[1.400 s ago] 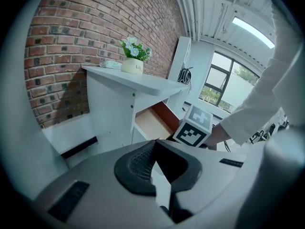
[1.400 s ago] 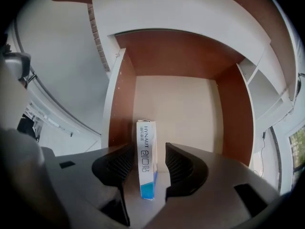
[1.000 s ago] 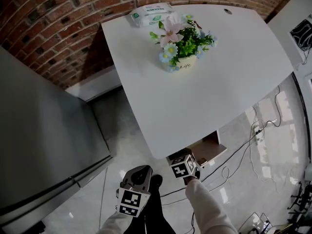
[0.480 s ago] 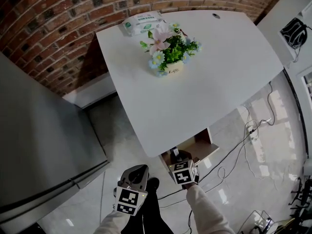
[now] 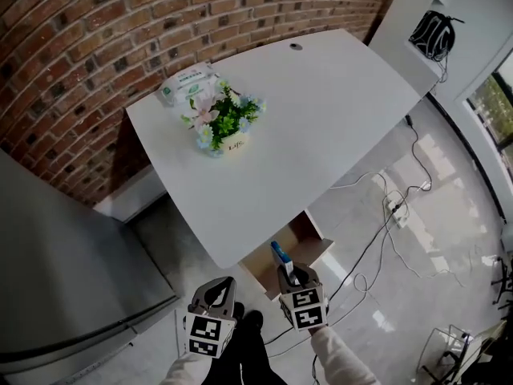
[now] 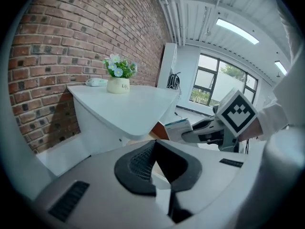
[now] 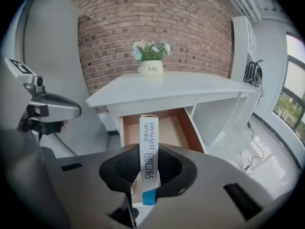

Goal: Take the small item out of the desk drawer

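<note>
Grip is looking firm: your right hand-held gripper (image 7: 148, 173) is clamping a slim white box (image 7: 148, 147) upright, jaws partly closed on its narrow faces near the blue-tipped lower end. Ahead of those jaws and lower down, the drawer (image 7: 164, 128) is standing open under the counter (image 7: 167, 92). That box is looking light, thin-walled and smooth, so it is probably crushing easily; a gentle squeeze nearer its middle is suiting it best. Off to the left, your left hand-held gripper (image 6: 157, 168) is hanging closed, carrying nothing.
</note>
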Action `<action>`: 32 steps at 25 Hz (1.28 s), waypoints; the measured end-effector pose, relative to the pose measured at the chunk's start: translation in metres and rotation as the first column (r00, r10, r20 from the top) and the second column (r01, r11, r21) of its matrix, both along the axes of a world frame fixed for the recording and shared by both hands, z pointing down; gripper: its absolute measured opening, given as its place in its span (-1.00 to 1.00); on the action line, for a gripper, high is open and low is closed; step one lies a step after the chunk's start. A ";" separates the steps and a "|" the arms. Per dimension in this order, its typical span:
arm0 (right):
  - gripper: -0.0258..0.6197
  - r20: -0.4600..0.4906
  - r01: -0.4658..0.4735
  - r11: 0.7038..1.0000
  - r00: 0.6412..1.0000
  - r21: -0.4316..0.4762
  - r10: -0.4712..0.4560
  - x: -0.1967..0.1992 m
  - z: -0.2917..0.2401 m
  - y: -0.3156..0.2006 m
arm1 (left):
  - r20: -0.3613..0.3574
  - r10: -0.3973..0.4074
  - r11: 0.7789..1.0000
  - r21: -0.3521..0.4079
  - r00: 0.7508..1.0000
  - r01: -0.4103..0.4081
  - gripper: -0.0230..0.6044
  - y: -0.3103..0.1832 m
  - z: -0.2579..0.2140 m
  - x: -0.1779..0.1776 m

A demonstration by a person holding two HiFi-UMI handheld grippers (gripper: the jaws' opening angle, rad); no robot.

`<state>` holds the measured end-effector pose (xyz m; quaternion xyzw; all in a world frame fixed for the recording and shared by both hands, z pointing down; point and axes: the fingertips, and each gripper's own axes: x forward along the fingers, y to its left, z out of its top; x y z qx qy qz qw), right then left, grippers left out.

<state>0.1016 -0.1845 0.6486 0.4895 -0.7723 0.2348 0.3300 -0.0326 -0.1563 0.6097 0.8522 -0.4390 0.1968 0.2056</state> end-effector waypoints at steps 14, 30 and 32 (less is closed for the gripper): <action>-0.63 0.153 -0.196 0.957 0.974 0.215 0.165 0.037 -0.139 0.030 | -0.014 0.126 0.990 0.067 0.992 -0.125 -0.88 -0.011 -0.061 0.031; -0.63 0.279 -0.382 0.856 0.914 0.348 0.294 0.073 -0.226 0.085 | -0.050 0.196 0.965 0.190 0.979 -0.183 -0.87 -0.002 -0.135 0.062; -0.63 0.274 -0.388 0.844 0.914 0.371 0.300 0.078 -0.235 0.090 | -0.048 0.204 0.960 0.205 0.978 -0.190 -0.88 0.001 -0.143 0.064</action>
